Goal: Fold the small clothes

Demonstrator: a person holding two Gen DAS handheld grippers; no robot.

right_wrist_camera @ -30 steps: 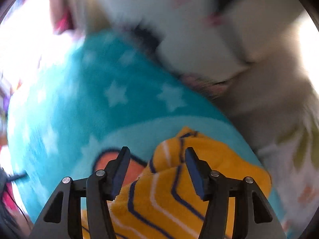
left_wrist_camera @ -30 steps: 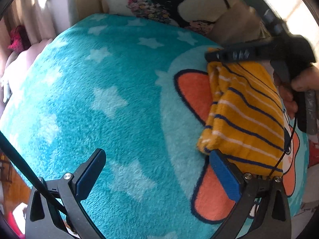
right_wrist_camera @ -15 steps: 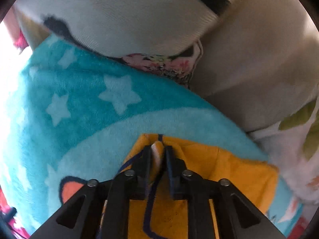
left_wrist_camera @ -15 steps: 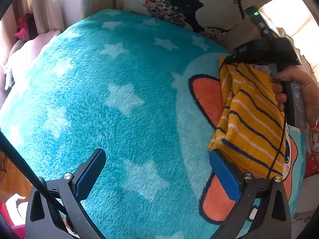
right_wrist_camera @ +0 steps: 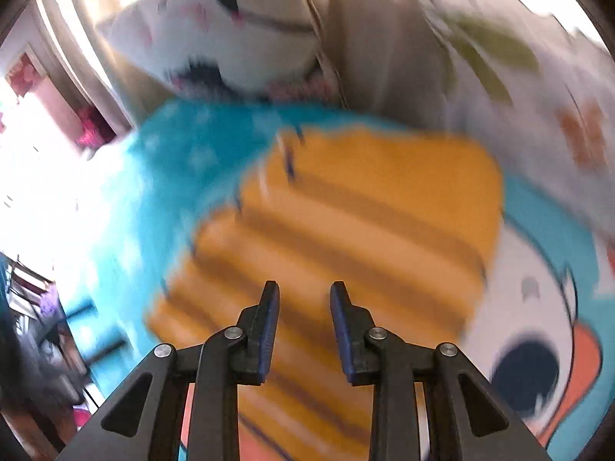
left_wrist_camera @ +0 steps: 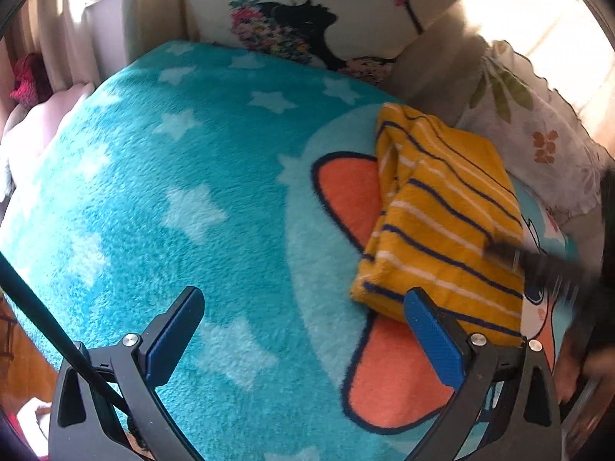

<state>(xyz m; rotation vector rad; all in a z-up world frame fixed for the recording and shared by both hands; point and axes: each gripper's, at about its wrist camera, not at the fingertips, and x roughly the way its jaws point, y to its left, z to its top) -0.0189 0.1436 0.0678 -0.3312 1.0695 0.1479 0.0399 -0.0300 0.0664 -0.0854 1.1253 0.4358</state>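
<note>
A yellow garment with navy and white stripes (left_wrist_camera: 442,207) lies folded on the turquoise star blanket (left_wrist_camera: 192,153), right of centre in the left wrist view. My left gripper (left_wrist_camera: 303,299) hangs open above the blanket; its right finger (left_wrist_camera: 430,334) is just in front of the garment's near corner. In the blurred right wrist view, my right gripper (right_wrist_camera: 303,288) hovers over the garment (right_wrist_camera: 346,211), its jaws opening with nothing between them. In the left wrist view that gripper (left_wrist_camera: 538,265) is a dark blur over the garment's right edge.
A white pillow with a black and floral print (left_wrist_camera: 307,11) and a leaf-patterned pillow (left_wrist_camera: 530,123) stand behind the blanket. A person's hand (left_wrist_camera: 588,368) is at the far right. Pink bedding (left_wrist_camera: 42,115) lies to the left.
The right gripper let go of the garment's far edge, opened, and swept back towards the garment's near right side. The left gripper stayed open over the blanket.
</note>
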